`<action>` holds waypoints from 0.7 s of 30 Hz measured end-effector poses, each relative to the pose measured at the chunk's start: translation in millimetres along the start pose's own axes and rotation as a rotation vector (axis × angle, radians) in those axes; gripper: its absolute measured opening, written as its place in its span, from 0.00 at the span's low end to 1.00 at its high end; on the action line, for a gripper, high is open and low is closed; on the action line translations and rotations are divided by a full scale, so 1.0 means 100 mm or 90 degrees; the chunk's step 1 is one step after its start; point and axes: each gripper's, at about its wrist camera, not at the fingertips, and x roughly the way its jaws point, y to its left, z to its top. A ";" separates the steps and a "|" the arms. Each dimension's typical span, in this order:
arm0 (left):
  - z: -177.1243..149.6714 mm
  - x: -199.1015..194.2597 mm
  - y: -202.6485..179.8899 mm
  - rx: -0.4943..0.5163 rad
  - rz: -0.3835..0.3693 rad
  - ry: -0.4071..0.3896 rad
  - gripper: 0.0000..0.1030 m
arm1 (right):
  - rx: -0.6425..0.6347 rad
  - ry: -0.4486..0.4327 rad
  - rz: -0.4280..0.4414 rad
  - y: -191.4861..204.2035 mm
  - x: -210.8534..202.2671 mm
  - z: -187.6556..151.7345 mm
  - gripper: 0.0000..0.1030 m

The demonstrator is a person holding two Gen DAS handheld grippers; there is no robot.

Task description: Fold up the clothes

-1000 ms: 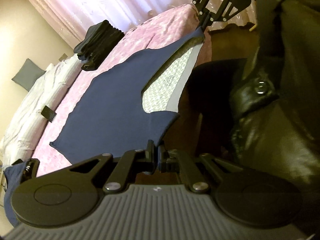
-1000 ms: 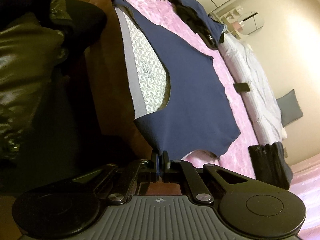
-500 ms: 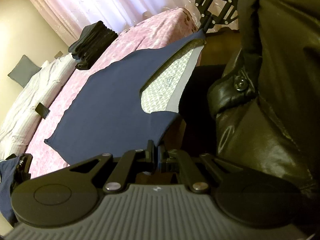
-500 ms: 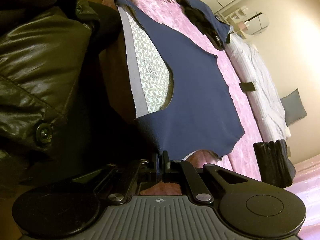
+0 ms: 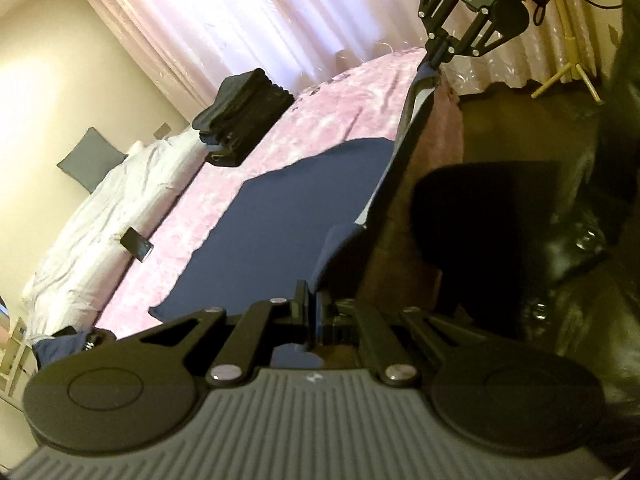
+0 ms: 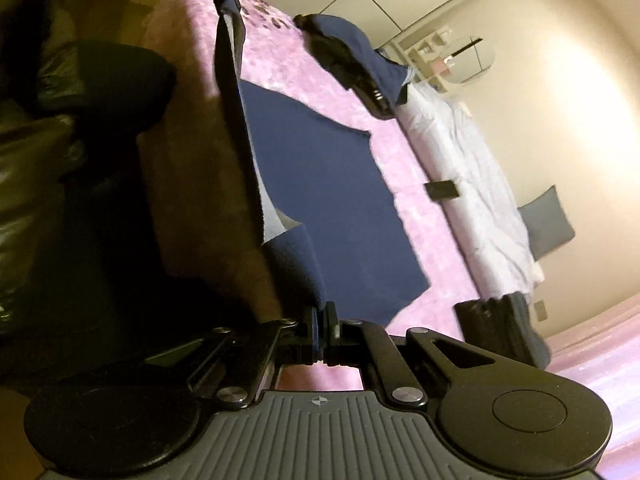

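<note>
**Two claws pinch a blue top over a pink bed**

The left claw (image 5: 313,304) is squeezed tight on one corner of the dark blue top (image 5: 288,224). The right claw (image 6: 320,320) is squeezed tight on the other corner. The edge between them is pulled straight and lifted off the bed (image 5: 320,104). The rest of the top lies flat on the pink cover. A pile of dark folded clothes (image 5: 244,116) sits farther along the bed. A small black phone (image 5: 137,244) lies near the white blanket (image 5: 100,216). Pink curtains (image 5: 248,12) hang behind. A person in a shiny black jacket (image 6: 24,168) stands beside the bed.
</note>
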 end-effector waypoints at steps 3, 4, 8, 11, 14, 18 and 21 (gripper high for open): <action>0.02 0.10 0.19 -0.006 -0.002 0.003 0.01 | 0.000 -0.007 0.002 -0.19 0.09 0.04 0.00; 0.03 0.15 0.29 -0.014 -0.002 0.003 0.01 | 0.005 -0.010 0.002 -0.28 0.14 0.06 0.00; 0.08 0.46 0.80 -0.052 -0.002 0.006 0.01 | 0.030 -0.019 0.002 -0.73 0.41 0.12 0.00; 0.06 0.88 1.31 -0.087 -0.015 0.013 0.01 | 0.067 -0.023 0.016 -1.22 0.82 0.20 0.00; -0.07 1.45 1.82 -0.119 -0.047 0.022 0.01 | 0.099 -0.011 0.048 -1.69 1.46 0.27 0.00; -0.35 2.31 2.44 -0.164 -0.102 0.043 0.01 | 0.149 0.020 0.115 -2.16 2.51 0.30 0.00; -0.66 2.98 2.76 -0.191 -0.142 0.078 0.01 | 0.188 0.052 0.177 -2.45 3.28 0.24 0.00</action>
